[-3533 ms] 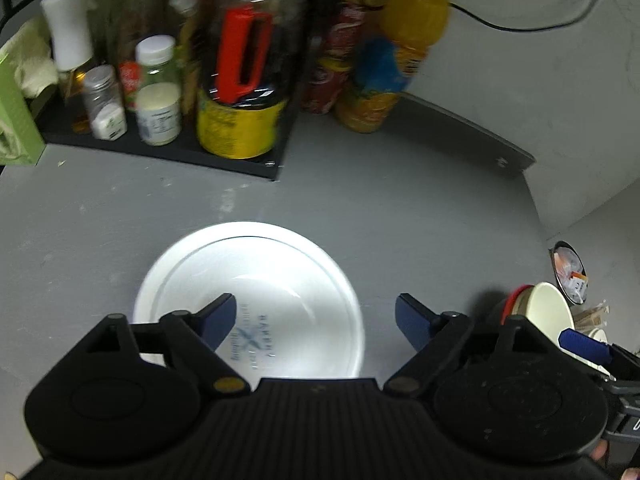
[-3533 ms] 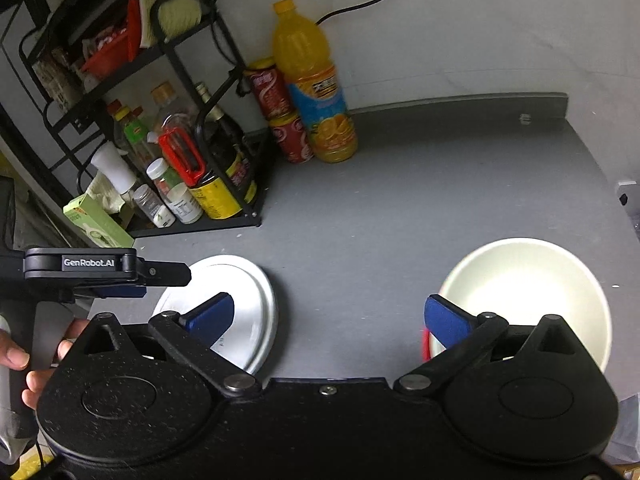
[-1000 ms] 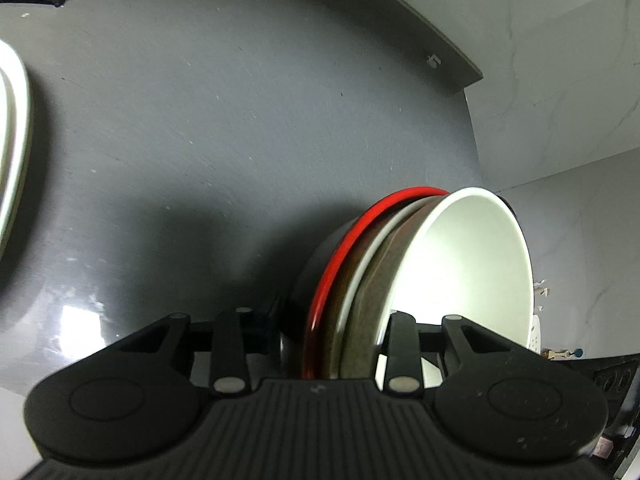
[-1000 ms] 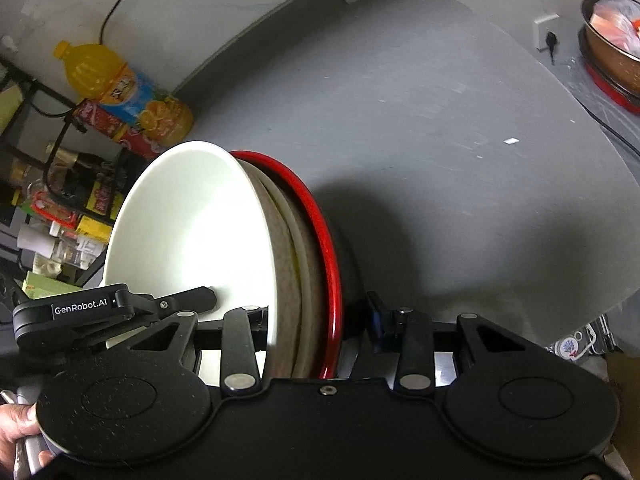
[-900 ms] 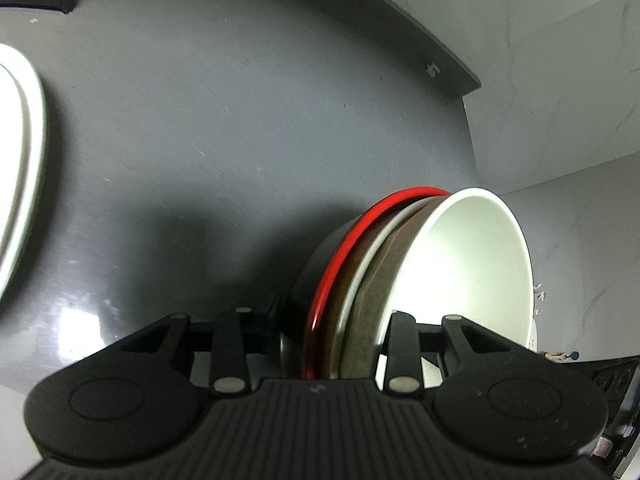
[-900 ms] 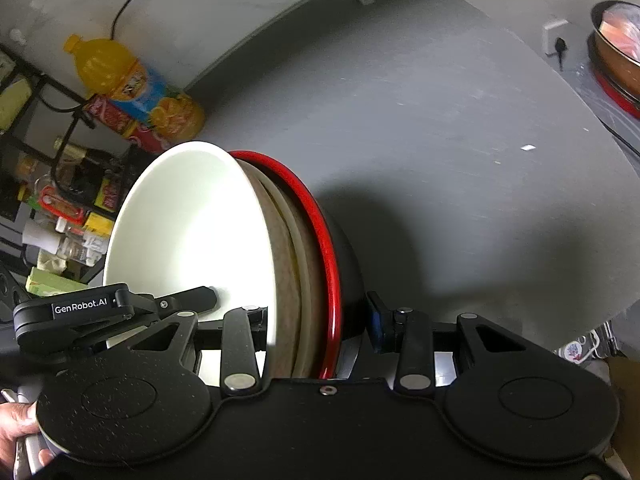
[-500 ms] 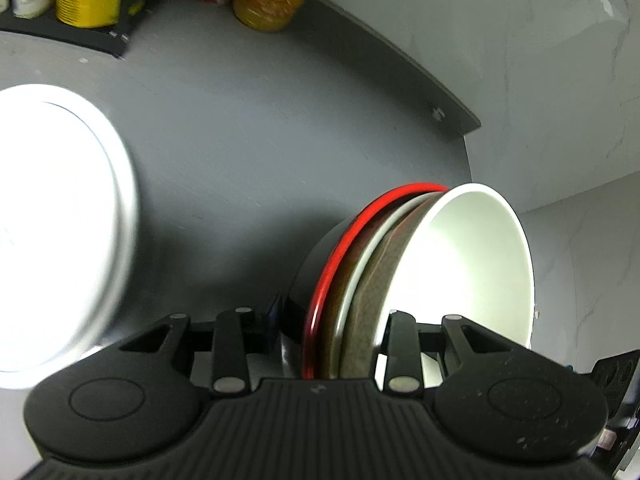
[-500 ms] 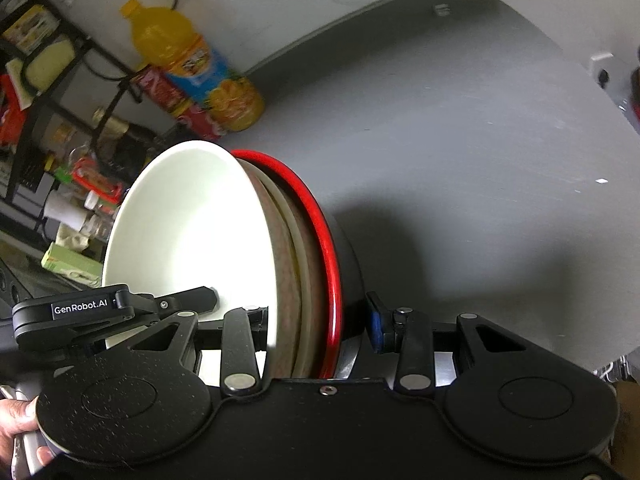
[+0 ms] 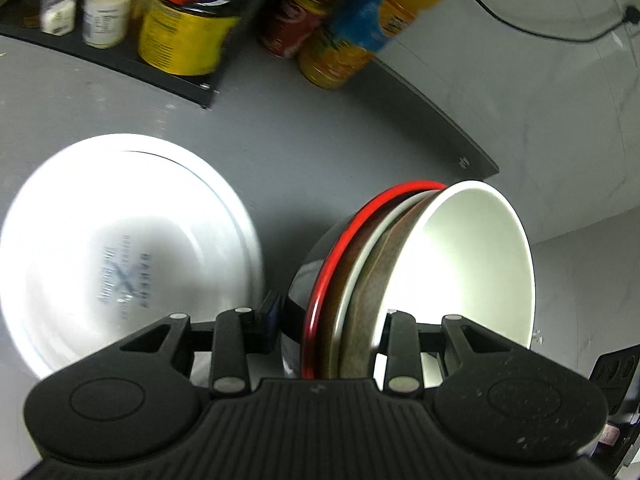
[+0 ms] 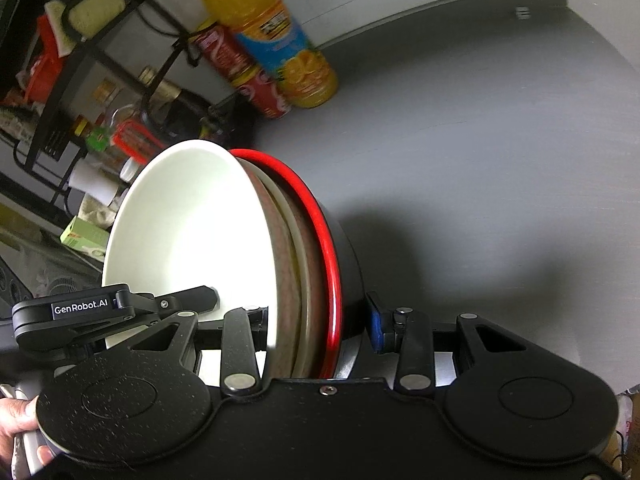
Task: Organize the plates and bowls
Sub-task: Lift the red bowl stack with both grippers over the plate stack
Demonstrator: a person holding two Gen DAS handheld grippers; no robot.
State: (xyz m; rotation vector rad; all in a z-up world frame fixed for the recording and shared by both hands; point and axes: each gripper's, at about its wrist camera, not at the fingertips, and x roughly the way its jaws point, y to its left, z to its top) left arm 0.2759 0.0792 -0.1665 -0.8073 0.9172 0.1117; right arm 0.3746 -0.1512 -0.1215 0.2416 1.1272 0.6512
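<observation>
Both claws clamp one nested stack of bowls (image 9: 404,280) by its rims — the left claw (image 9: 328,324) and the right claw (image 10: 316,320) each narrowed onto it from opposite sides, holding it tilted above the grey worktop (image 10: 480,140). Left view only: a white plate (image 9: 120,248) lying on the worktop beside the stack. Right view only: the black wire shelf (image 10: 92,52) farther back, left of the orange juice bottle (image 10: 272,36).
</observation>
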